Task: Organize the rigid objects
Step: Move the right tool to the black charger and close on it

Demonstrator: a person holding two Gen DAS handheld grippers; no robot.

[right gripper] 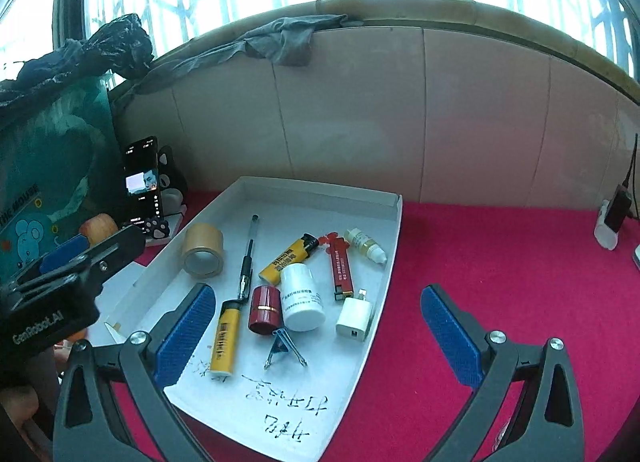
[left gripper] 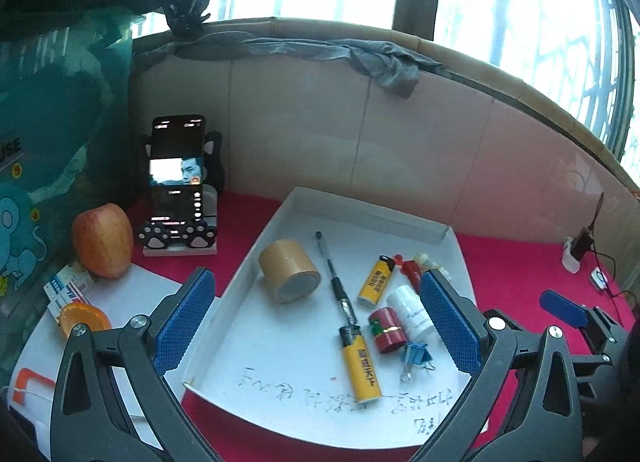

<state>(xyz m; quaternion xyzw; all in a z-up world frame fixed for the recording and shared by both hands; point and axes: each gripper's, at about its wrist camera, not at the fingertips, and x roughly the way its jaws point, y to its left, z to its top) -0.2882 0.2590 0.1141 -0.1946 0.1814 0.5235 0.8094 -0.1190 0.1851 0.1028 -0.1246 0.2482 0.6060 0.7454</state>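
While both grippers hang above the red cloth (right gripper: 500,262) with nothing between their blue pads, the white tray (right gripper: 394,230) lies at the centre of each view, holding the loose items. Left gripper (left gripper: 318,322): fingers spread wide, empty, framing the tray's lower half in the left wrist view. Right gripper (right gripper: 318,332): fingers likewise spread wide and empty; its left pad (right gripper: 186,330) overlies the tray's lower left, its right pad is over bare cloth at lower right.

Tray contents, right wrist view: tape roll (right gripper: 203,249) at upper left; black pen (right gripper: 248,258) running down just right of it; one yellow lighter (right gripper: 226,338) at the pen's lower end; a second yellow lighter (right gripper: 290,258) tilted at centre; white bottle (right gripper: 302,298) below it, touching the dark red cap (right gripper: 265,310) on its left; blue clip (right gripper: 282,346) just beneath these; red lighter (right gripper: 341,270) right of centre; dropper bottle (right gripper: 366,246) near the right wall; white charger (right gripper: 354,318) at lower right. Handwriting marks the tray floor at the bottom.

Outside the tray, left wrist view: phone (left gripper: 178,170) on a paw stand at centre left, apple (left gripper: 103,240) at left.
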